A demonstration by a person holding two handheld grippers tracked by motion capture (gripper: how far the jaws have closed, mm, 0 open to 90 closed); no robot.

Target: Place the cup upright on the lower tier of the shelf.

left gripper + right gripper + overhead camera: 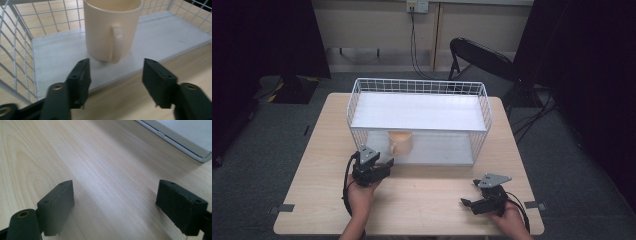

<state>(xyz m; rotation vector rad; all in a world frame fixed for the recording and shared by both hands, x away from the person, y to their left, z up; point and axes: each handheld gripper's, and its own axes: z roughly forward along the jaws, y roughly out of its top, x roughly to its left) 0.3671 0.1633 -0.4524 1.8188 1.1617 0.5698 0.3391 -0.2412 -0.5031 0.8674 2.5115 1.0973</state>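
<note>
On the table stands the wire rack; its lower shelf holds the cream mug, handle toward me. My left gripper gapes empty just short of it, my right gripper spread and idle. Reaching in crooked, I could snag the wires or tip the mug.

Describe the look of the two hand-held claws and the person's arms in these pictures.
Left claw and right claw are matt black, each topped by a grey three-cornered plate and trailing a black cable. The left claw's flat, blocky black pads carry small screw holes, with brass-coloured bushings behind them. The forearms are bare, with no sleeves to be seen.
</note>
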